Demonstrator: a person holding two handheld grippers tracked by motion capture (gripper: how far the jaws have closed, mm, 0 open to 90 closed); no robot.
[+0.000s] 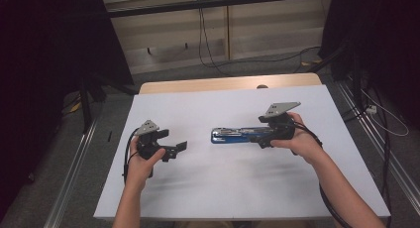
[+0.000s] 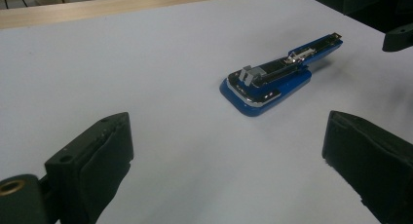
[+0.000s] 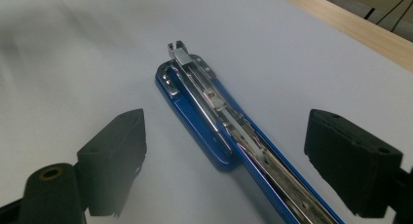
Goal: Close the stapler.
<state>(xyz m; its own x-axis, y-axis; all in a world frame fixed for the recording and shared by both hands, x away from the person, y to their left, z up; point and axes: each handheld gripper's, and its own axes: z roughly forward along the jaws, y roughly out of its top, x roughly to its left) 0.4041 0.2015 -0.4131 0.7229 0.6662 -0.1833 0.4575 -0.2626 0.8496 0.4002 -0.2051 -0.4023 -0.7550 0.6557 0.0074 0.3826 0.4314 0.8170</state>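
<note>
The right gripper (image 3: 224, 156) stands with its jaws spread wide, and the blue stapler (image 3: 219, 117) lies flat on the white table (image 3: 73, 63) in the gap between them, clear of both pads, its metal-tipped end stretching out past the fingertips. The left gripper (image 2: 229, 156) is also wide open and holds nothing, with the stapler well ahead of its fingertips, apart from them.

Blue stapler (image 1: 233, 135) on table (image 1: 223, 188), right gripper (image 1: 261, 139) beside
</note>
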